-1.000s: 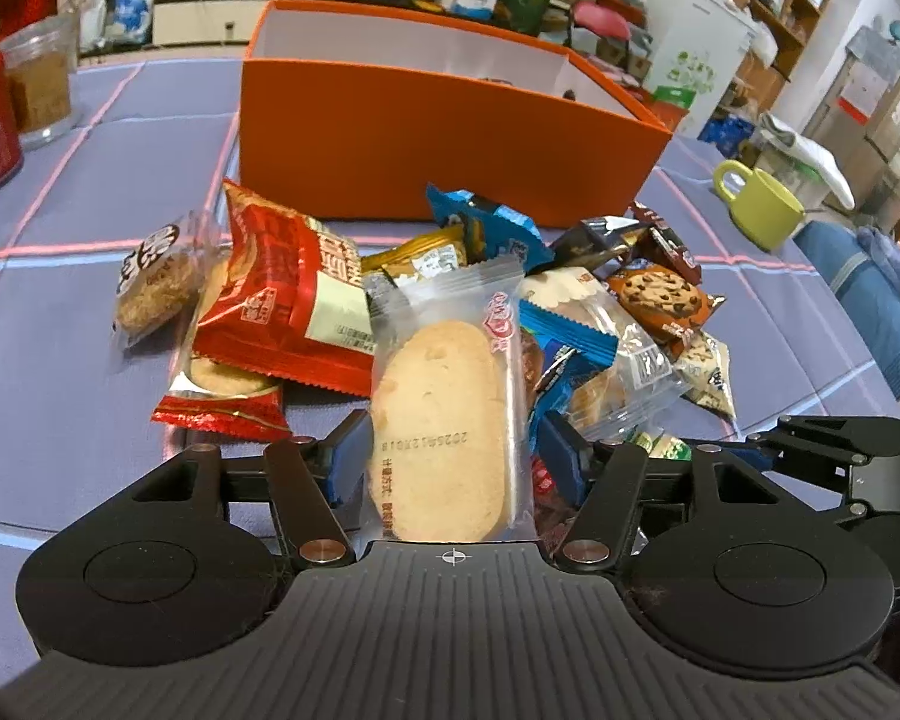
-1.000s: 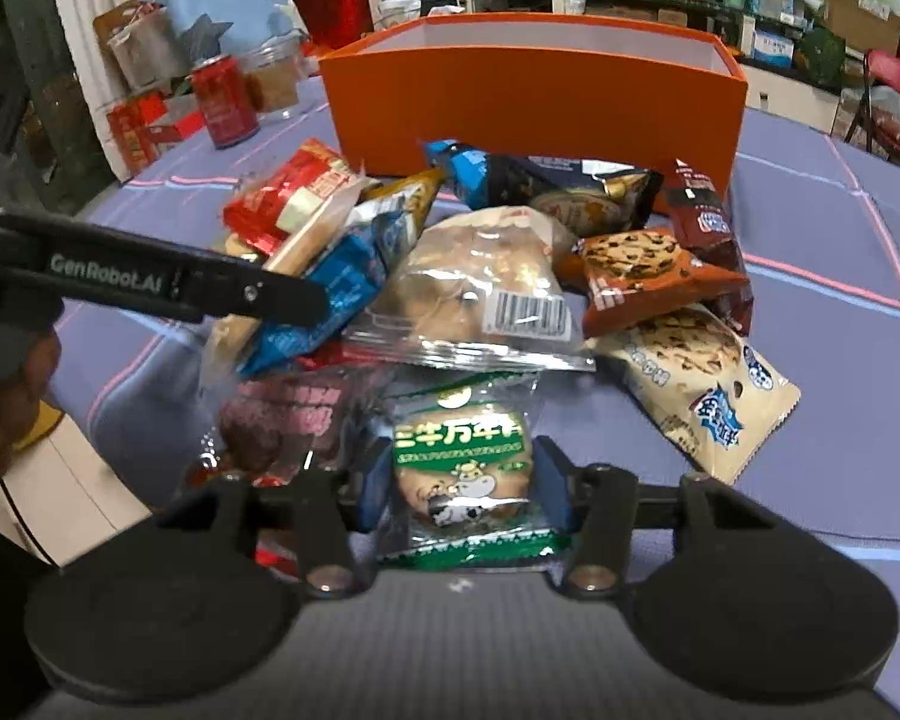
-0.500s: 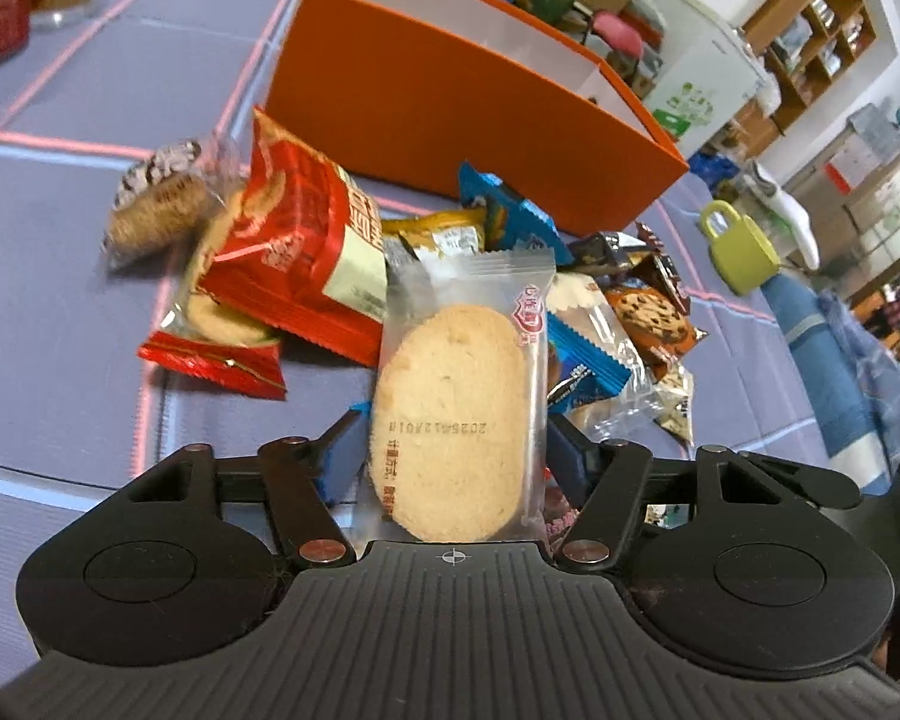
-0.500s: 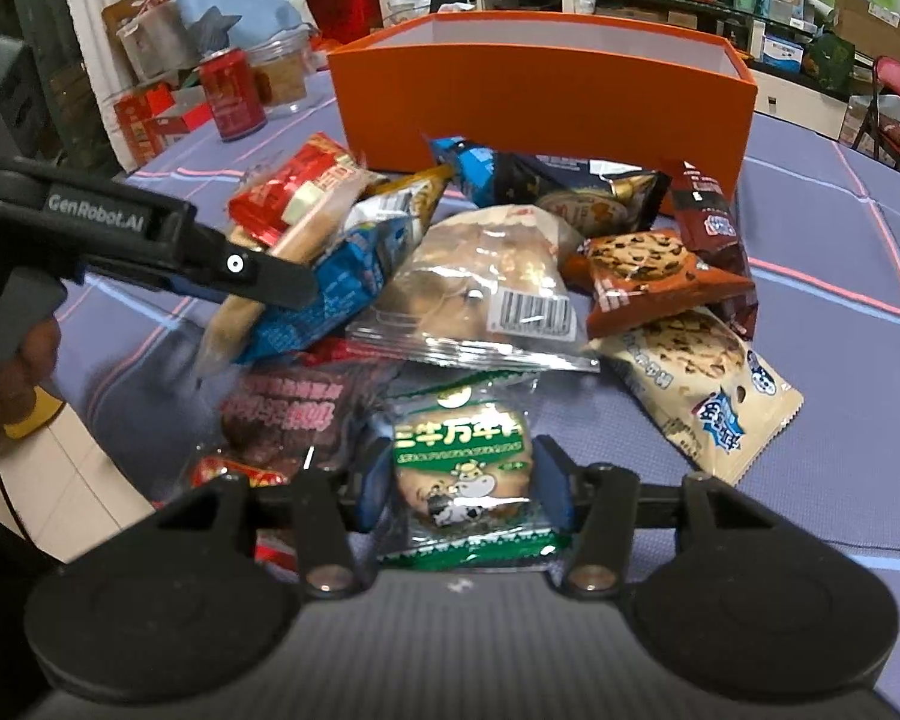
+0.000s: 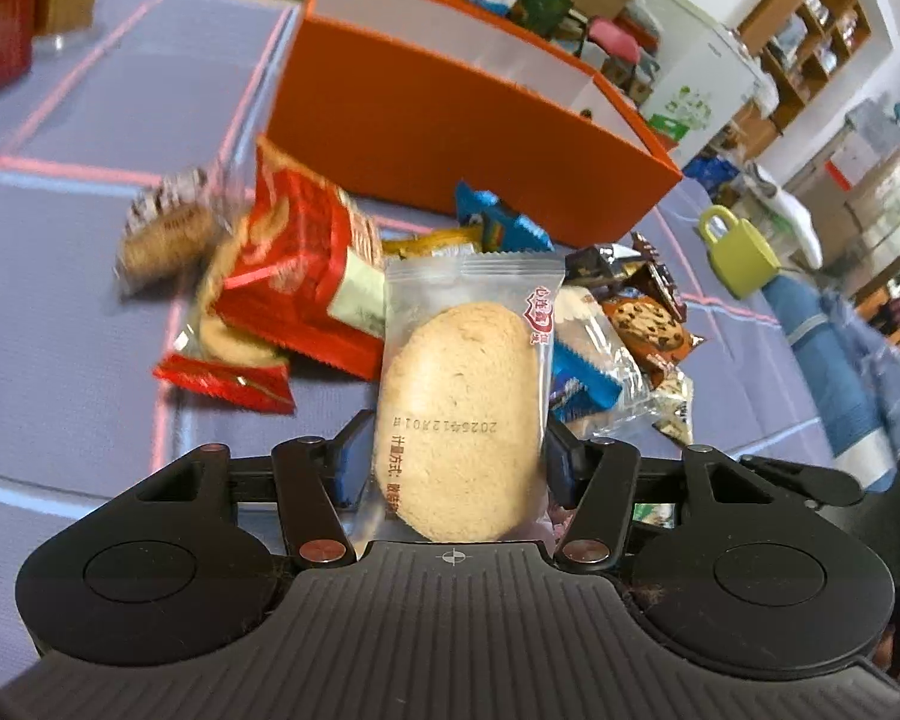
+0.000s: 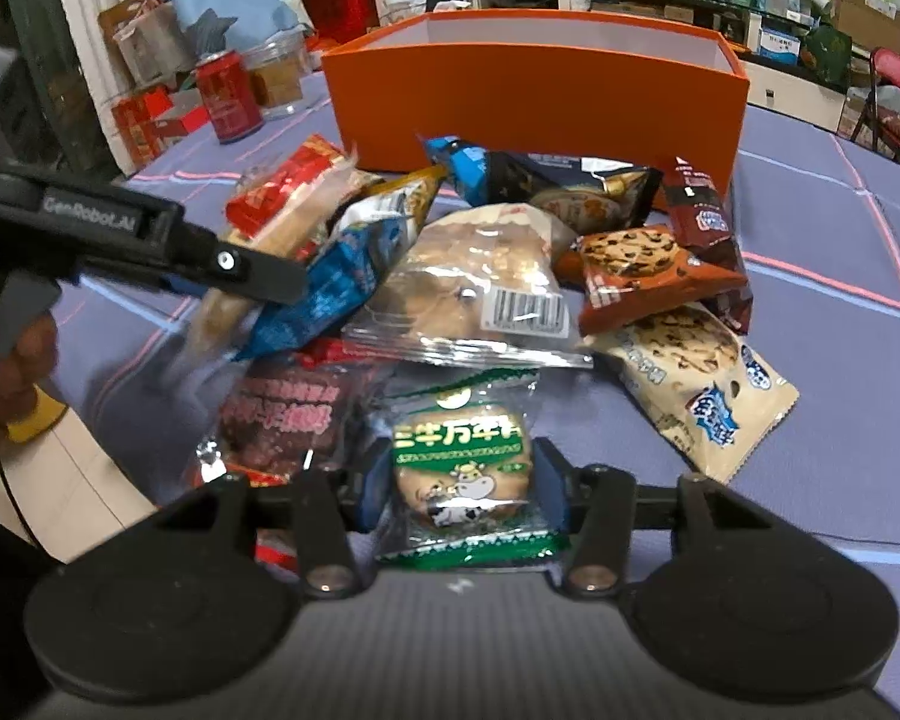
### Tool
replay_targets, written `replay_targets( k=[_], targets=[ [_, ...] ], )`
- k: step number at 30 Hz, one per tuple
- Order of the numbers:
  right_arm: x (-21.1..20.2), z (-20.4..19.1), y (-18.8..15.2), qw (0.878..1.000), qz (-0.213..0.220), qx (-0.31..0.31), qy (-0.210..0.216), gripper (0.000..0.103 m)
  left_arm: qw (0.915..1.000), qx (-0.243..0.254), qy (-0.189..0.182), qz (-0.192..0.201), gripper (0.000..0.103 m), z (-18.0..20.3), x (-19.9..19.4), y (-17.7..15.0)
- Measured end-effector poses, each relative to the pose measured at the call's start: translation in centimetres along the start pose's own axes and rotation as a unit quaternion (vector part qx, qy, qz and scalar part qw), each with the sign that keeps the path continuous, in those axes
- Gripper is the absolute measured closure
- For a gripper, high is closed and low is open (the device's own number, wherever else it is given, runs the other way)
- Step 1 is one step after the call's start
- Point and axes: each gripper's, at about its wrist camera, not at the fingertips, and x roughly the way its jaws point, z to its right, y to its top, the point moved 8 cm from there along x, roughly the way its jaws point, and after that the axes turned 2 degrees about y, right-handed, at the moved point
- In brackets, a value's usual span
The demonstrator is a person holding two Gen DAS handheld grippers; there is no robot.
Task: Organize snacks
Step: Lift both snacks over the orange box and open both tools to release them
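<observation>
Left wrist: one clear-wrapped biscuit (image 5: 459, 420), one orange box (image 5: 450, 138).

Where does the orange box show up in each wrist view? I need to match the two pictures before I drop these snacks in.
Left wrist view: the orange box sits upper centre, tilted, behind the snack pile, long wall facing the camera.
Right wrist view: the orange box sits top centre, straight ahead, behind the pile.
Shared landmark: the orange chocolate-chip cookie pack, in front of the box's right end in both.
</observation>
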Motion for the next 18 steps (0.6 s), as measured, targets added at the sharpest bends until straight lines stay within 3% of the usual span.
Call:
replay_targets(
  k=[8, 18],
  targets=[
    [-1.1, -0.5, 0.6, 0.998, 0.026, -0.045, -0.043, 0.051, 0.9969, 0.039, 0.055, 0.041, 0.075, 0.1, -2.4, 0.9],
    [-2.2, -1.3, 1.1, 0.997, 0.035, -0.059, -0.043, 0.051, 0.9908, 0.063, 0.095, 0.073, 0.075, 0.0, -4.2, 1.7]
  ],
)
